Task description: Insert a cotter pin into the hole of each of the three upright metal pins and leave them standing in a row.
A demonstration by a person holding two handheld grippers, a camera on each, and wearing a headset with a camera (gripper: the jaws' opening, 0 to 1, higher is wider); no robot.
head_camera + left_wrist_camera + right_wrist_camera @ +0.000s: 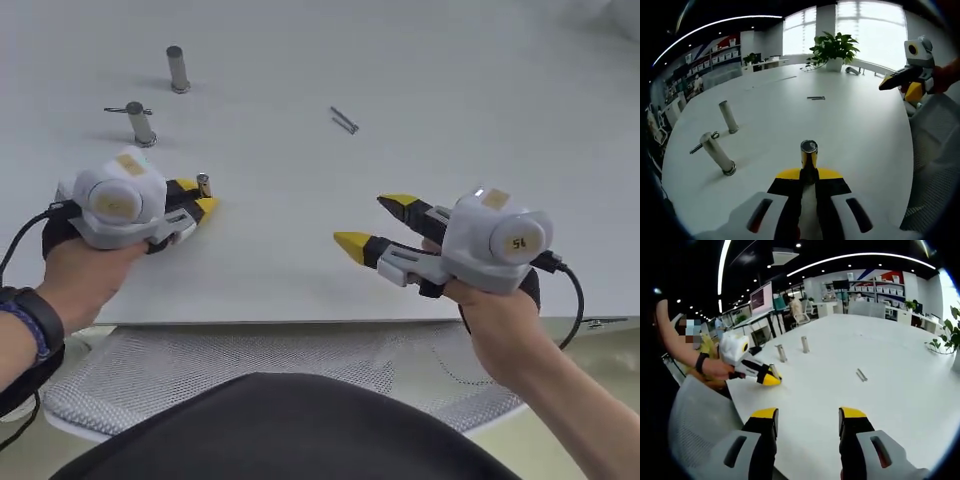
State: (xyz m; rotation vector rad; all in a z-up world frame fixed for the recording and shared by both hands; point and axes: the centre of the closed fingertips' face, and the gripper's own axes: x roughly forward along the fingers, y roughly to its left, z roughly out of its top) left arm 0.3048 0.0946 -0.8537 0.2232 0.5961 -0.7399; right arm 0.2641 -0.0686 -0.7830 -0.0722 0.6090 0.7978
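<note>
Presently the near pin (pixel 809 148) stands upright on the table (pixel 450 90), clamped between the left gripper's (pixel 809 176) jaws, evidently to steady it for insertion; it carries no cotter. Beyond it, the second pin (pixel 141 123) carries a cotter (pixel 125 109); the third pin (pixel 178 70), farther beyond, is bare. Loose cotters (pixel 345 121), apparently two, lie well right of the near pin. The right gripper (pixel 364 221), jaws apart and empty, hovers nearer, placed to fetch one.
</note>
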